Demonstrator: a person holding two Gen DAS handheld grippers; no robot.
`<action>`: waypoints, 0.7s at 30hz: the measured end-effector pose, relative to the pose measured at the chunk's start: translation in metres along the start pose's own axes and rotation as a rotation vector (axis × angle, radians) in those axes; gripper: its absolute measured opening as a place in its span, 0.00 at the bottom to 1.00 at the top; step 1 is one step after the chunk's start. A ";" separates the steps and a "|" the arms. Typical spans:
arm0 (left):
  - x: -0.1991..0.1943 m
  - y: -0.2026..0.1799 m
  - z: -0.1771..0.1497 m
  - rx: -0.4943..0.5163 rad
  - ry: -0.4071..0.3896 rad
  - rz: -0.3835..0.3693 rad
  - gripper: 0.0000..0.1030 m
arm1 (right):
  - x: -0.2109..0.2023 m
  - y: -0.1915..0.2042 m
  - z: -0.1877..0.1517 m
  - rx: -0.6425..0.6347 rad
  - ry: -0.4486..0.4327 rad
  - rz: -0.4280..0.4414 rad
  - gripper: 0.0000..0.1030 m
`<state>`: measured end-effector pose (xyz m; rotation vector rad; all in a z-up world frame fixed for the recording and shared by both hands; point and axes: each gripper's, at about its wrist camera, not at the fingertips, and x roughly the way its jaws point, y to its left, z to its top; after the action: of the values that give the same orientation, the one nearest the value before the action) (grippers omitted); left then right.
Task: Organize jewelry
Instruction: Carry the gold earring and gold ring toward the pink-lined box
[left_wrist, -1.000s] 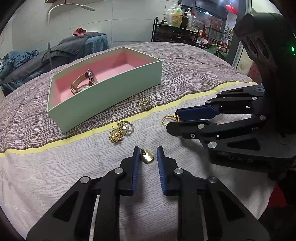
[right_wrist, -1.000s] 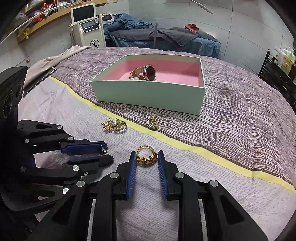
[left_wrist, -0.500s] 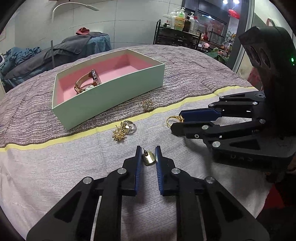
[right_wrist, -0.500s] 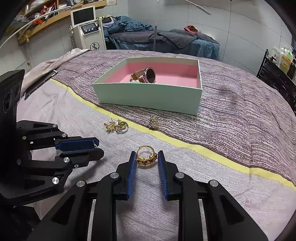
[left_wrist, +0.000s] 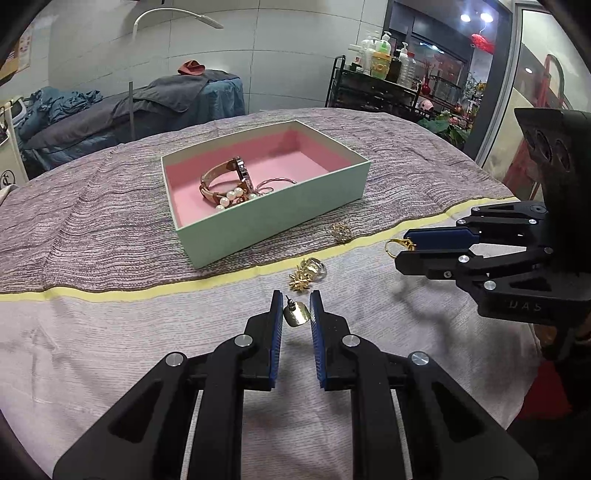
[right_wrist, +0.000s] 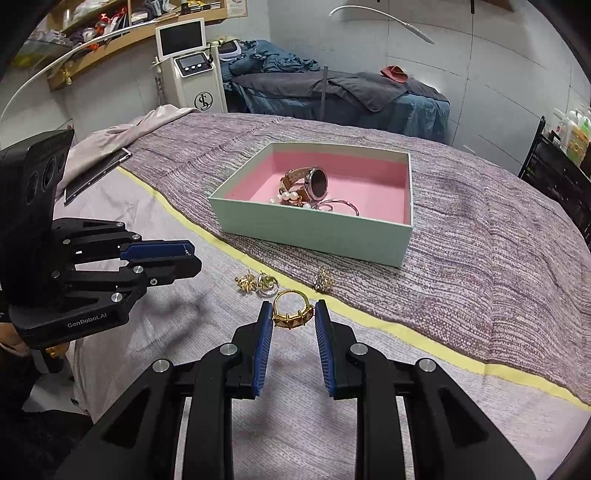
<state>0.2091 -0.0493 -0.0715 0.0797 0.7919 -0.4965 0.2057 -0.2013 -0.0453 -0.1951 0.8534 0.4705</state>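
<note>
Now the left gripper has its blue pads closed on a flat gold earring, post up beside the left pad, held off the bedspread. The right gripper pinches a gold ring between its pads, band upright and stones toward the camera; the fingers are narrowed to the width of the ring. In the left view the right gripper enters from the right with the ring poking out at its tip; in the right view the left gripper enters from the left, the earring post just showing at its tip.

Just past the left pads, on the pale cloth, lie a gold star-shaped piece and a silver ring, touching each other. The same pair shows in the right view, star piece beside silver ring, just beyond the held ring. A small sparkly cluster sits farther on, on the striped purple cloth past the yellow stripe, near the box; the right view has it just short of the box wall.

The mint box with pink lining stands open on the striped cloth. Inside are a watch with a tan strap, a string of pearls against it, and a thin bangle beside those. The right view shows the box, watch, pearls and bangle gathered toward the near wall.
</note>
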 end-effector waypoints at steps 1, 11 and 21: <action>-0.001 0.002 0.002 0.002 -0.003 0.003 0.15 | 0.000 0.000 0.003 -0.002 -0.003 0.001 0.22; 0.000 0.027 0.044 0.000 -0.038 0.021 0.15 | 0.005 -0.005 0.043 -0.037 -0.034 -0.031 0.22; 0.021 0.040 0.083 0.009 -0.014 0.020 0.15 | 0.029 -0.022 0.074 -0.017 -0.016 -0.044 0.22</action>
<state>0.2951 -0.0434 -0.0326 0.0927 0.7743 -0.4811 0.2825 -0.1852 -0.0199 -0.2249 0.8278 0.4377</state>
